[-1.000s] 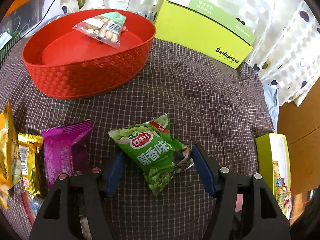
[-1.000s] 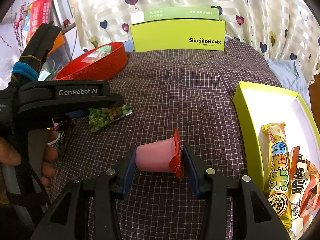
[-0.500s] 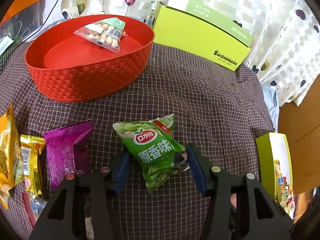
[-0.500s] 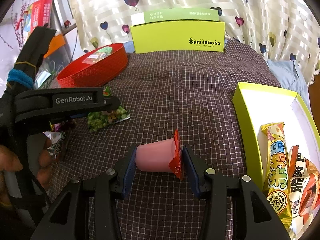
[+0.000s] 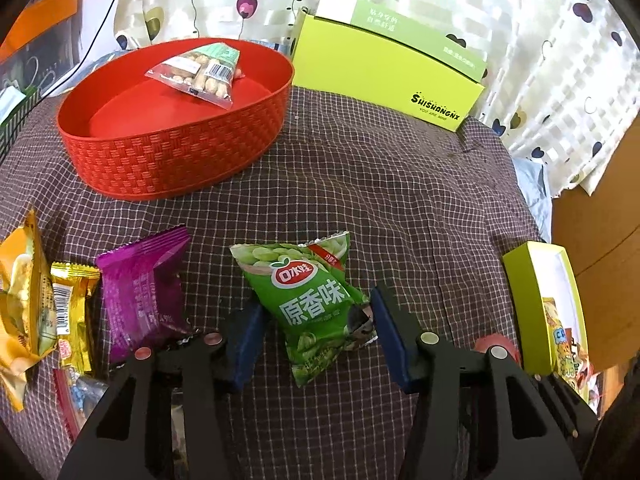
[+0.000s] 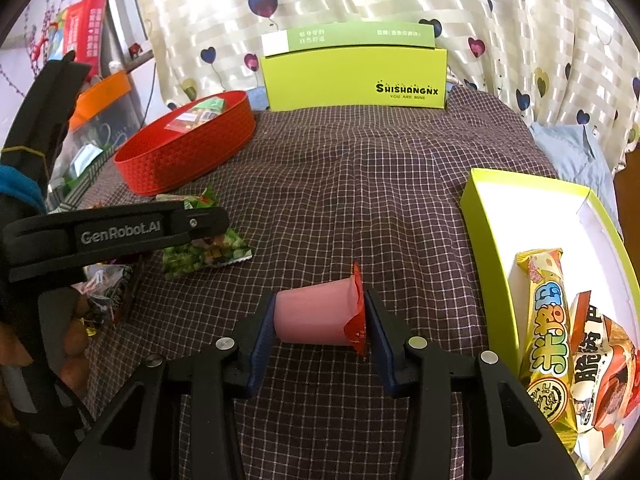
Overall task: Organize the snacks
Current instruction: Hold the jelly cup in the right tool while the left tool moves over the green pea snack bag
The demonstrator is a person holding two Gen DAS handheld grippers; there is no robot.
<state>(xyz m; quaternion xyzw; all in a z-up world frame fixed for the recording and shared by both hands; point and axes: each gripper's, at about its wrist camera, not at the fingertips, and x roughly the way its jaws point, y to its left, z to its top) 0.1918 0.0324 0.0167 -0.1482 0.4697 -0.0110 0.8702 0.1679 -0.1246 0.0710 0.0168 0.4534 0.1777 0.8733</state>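
Two lime boxes (image 6: 354, 78) (image 6: 532, 216) sit on checked cloth (image 6: 360, 184) before heart-print curtains (image 6: 480, 8).

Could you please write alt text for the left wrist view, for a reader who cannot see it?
The left tongs are closing around a green pea snack bag lying on a checked tablecloth. Behind it, a red basket holds a peanut packet; a purple packet and yellow wrappers lie at the left.

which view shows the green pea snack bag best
The left wrist view: the green pea bag lies face up between the closing left gripper jaws, label fully readable. The right wrist view shows only a crumpled part of it, mostly hidden behind the left gripper's black body.
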